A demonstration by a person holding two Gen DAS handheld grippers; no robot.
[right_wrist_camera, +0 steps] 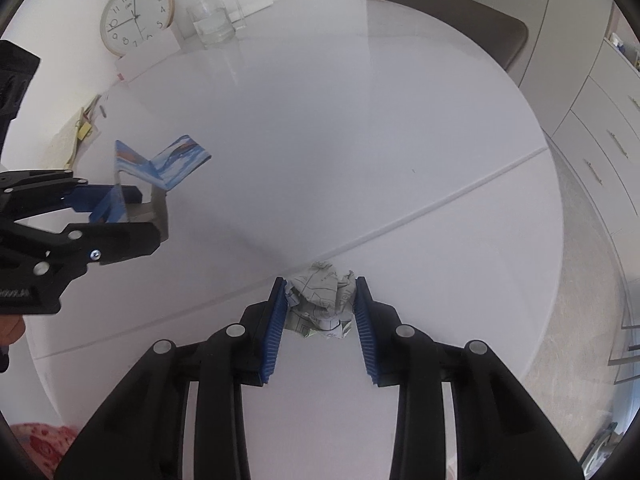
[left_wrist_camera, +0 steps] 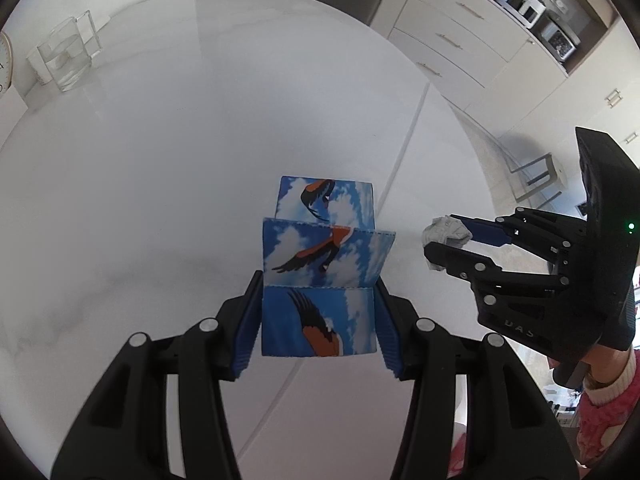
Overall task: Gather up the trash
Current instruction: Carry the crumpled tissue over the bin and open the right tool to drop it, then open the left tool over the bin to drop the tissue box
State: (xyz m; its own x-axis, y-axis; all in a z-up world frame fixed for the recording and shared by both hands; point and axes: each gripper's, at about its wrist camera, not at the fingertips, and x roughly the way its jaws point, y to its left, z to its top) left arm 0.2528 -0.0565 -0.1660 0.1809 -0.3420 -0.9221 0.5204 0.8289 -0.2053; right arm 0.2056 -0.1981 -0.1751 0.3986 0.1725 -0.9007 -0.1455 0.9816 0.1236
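A folded blue carton [left_wrist_camera: 320, 256] printed with clouds and birds hangs above the white round table [left_wrist_camera: 180, 140], and my left gripper [left_wrist_camera: 318, 280] is shut on its lower panel. My right gripper [left_wrist_camera: 442, 236] sits to its right, shut on a crumpled ball of grey printed paper [left_wrist_camera: 440, 228]. In the right wrist view the paper ball [right_wrist_camera: 320, 304] is squeezed between the blue pads of the right gripper [right_wrist_camera: 320, 282], just above the table [right_wrist_camera: 380, 140]. There the left gripper [right_wrist_camera: 146, 214] appears at the left edge with the carton [right_wrist_camera: 176, 160] in it.
A water glass [right_wrist_camera: 212, 20] and a round wall clock [right_wrist_camera: 136, 16] stand at the table's far edge, with loose papers [right_wrist_camera: 80, 132] at its left rim. A grey chair [right_wrist_camera: 460, 16] sits behind the table. White drawers [left_wrist_camera: 452, 40] line the right side.
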